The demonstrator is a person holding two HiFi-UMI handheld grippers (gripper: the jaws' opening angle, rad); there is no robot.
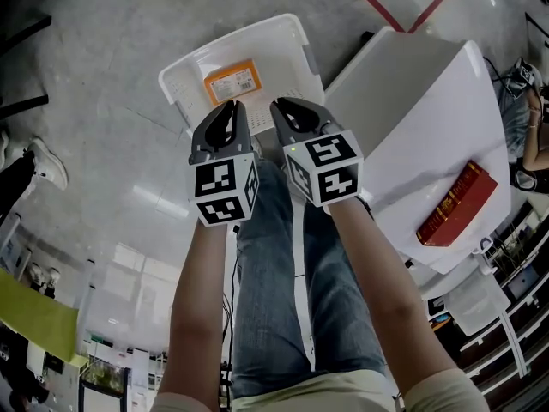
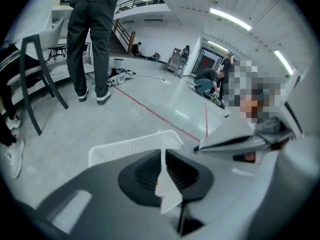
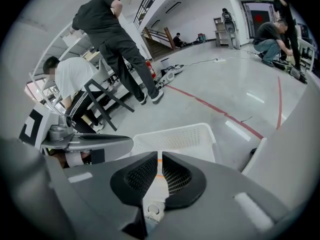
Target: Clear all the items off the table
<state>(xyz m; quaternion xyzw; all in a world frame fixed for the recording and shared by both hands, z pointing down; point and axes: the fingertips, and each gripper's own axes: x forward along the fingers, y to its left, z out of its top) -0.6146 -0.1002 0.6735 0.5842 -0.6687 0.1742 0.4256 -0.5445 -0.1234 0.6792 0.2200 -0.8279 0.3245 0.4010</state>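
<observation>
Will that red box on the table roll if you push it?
Probably not: the red box looks flat-sided, so it should slide. It seems stiff, not floppy. It lies near the table edge, so it might fall.

Orange label [image 1: 232, 81] lying in the white basket [image 1: 184, 80]: there's dark print across it, but it's far too small to read. Red box [image 1: 457, 205] on the white table [image 1: 412, 110] shows gold lettering along its face, and that's illegible too. Nothing legible in either gripper view.
</observation>
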